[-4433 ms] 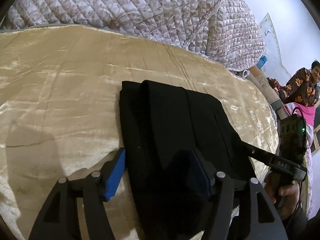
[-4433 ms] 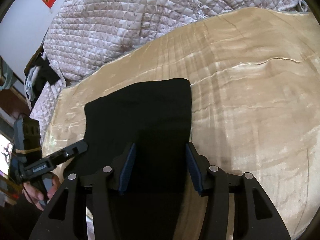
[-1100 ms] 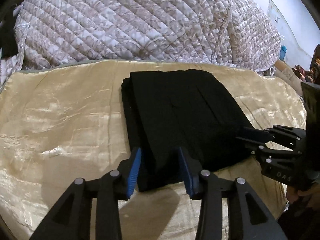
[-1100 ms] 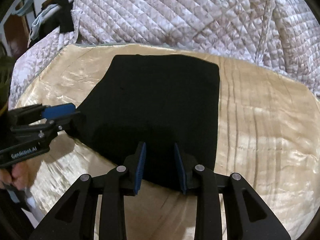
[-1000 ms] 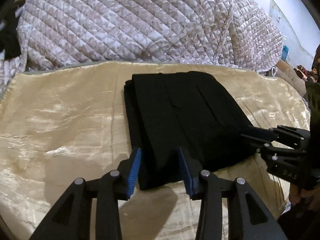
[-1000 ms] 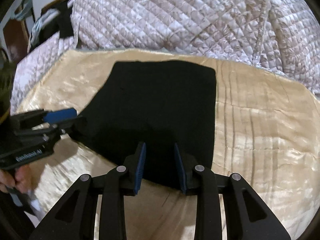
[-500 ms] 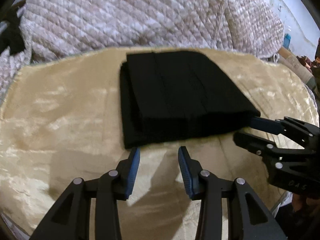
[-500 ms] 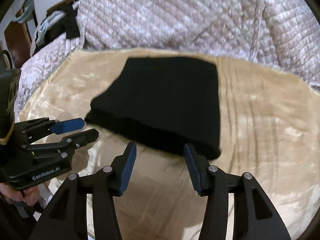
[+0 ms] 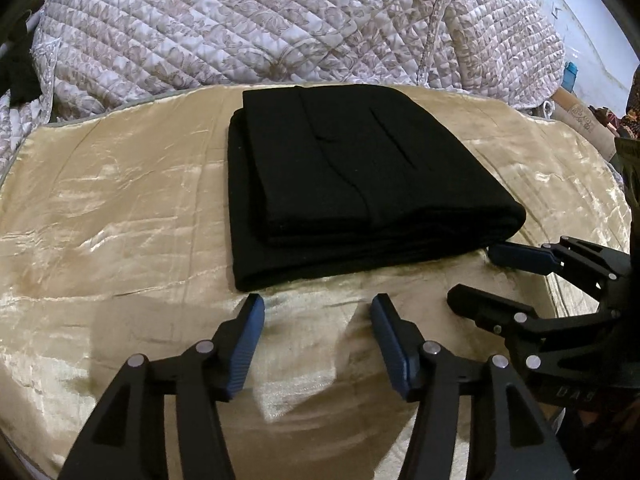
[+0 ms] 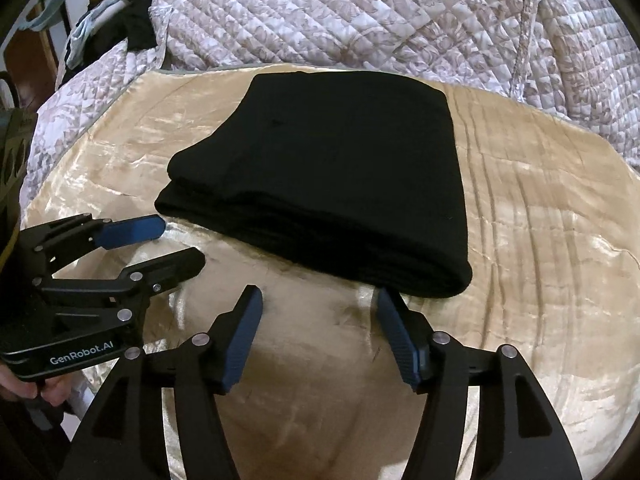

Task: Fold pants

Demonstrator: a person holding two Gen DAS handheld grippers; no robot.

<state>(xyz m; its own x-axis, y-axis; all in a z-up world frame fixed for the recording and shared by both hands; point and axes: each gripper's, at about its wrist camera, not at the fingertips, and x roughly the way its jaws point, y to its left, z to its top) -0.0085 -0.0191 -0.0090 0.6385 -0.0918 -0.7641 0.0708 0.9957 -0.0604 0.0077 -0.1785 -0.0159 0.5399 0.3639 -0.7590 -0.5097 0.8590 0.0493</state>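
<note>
The black pants (image 9: 352,184) lie folded in a thick rectangular stack on a golden satin sheet (image 9: 120,220). My left gripper (image 9: 317,304) hovers just short of the stack's near edge, its jaws opening, with nothing between them. To its right, my right gripper (image 9: 476,276) stands by the stack's near right corner. In the right wrist view the pants (image 10: 332,176) fill the middle, and my right gripper (image 10: 320,294) sits just short of the folded edge, jaws opening and empty. The left gripper (image 10: 180,242) shows at the left, open over the sheet (image 10: 540,240).
A quilted floral blanket (image 9: 240,28) is heaped behind the sheet. Dark clothes (image 10: 136,20) hang at the far left. A hand (image 10: 24,384) grips the left tool's handle. A patterned roll (image 9: 576,112) lies past the sheet's right edge.
Both grippers held the pants' near edge a second ago. They have let go, drawn back a little, and their jaws have widened. The pants now rest folded on the sheet.
</note>
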